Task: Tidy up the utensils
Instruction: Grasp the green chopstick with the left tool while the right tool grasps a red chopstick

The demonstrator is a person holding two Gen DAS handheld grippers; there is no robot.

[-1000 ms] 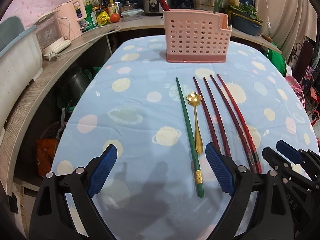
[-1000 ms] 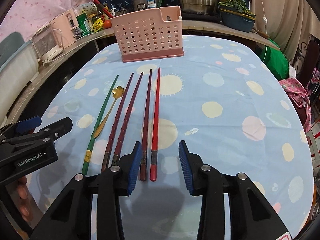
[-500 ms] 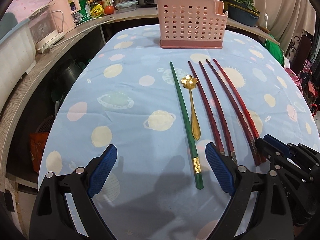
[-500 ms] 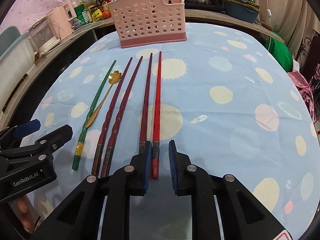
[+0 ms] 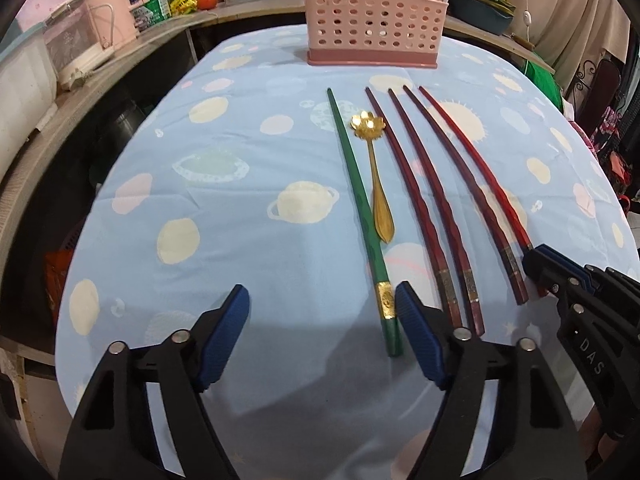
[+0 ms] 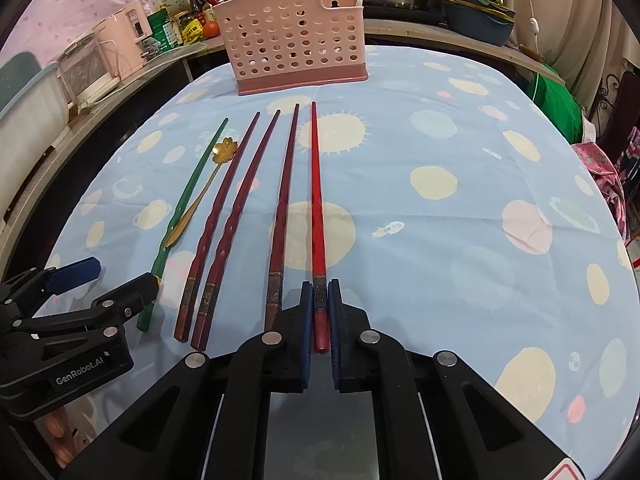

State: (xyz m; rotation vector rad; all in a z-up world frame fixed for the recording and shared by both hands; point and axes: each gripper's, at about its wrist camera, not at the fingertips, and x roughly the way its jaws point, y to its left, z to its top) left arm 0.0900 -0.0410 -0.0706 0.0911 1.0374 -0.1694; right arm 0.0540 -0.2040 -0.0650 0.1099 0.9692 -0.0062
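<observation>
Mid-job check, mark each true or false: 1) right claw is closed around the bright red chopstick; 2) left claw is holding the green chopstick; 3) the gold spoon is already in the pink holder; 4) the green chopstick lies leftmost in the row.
1) True: the right claw has closed on the handle end of the bright red chopstick.
2) False: the left claw is wide open; the green chopstick lies on the cloth.
3) False: the gold spoon lies beside the green chopstick, short of the pink holder.
4) True.

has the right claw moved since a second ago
Yes: the right claw went forward toward the pink perforated plastic basket and narrowed, now shut on the bright red chopstick.
</observation>
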